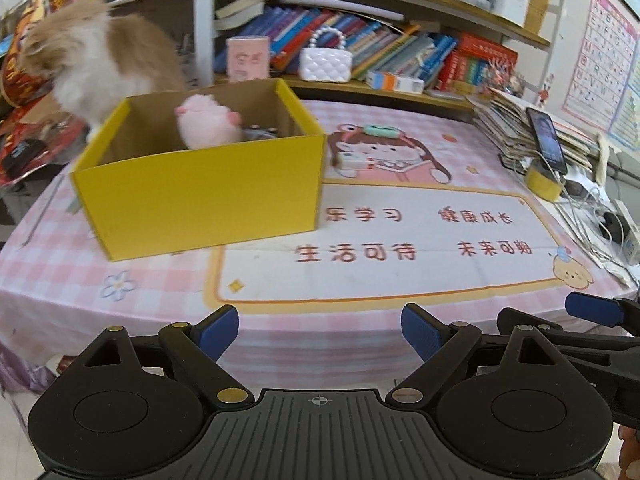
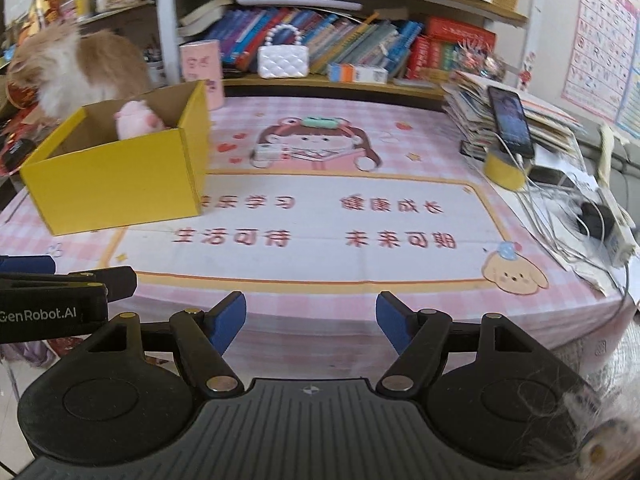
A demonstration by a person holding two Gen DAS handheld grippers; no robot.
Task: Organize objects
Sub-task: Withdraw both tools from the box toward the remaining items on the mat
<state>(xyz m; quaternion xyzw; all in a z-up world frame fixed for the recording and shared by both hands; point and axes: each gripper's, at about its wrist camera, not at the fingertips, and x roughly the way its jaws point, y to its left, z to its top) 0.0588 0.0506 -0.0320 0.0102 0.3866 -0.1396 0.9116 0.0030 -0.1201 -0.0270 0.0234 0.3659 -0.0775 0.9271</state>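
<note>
A yellow cardboard box (image 1: 200, 196) (image 2: 112, 180) stands open on the pink checked tablecloth (image 1: 360, 280) at the left. Inside it are a pink plush toy (image 1: 208, 122) (image 2: 138, 122) and something small and metallic (image 1: 260, 133). A teal clip-like object (image 1: 382, 131) (image 2: 318, 122) lies on the cloth to the right of the box. My left gripper (image 1: 318, 332) is open and empty over the table's near edge. My right gripper (image 2: 311, 322) is beside it on the right, also open with nothing between its fingers. Each one shows at the edge of the other's view.
A fluffy tan-and-white animal or toy (image 1: 88, 52) is behind the box. A phone (image 2: 510, 120) leans on a stack of books, with a yellow tape roll (image 2: 504, 168), cables and a power strip (image 2: 616, 224) at the right. Behind is a bookshelf with a white handbag (image 2: 282, 60).
</note>
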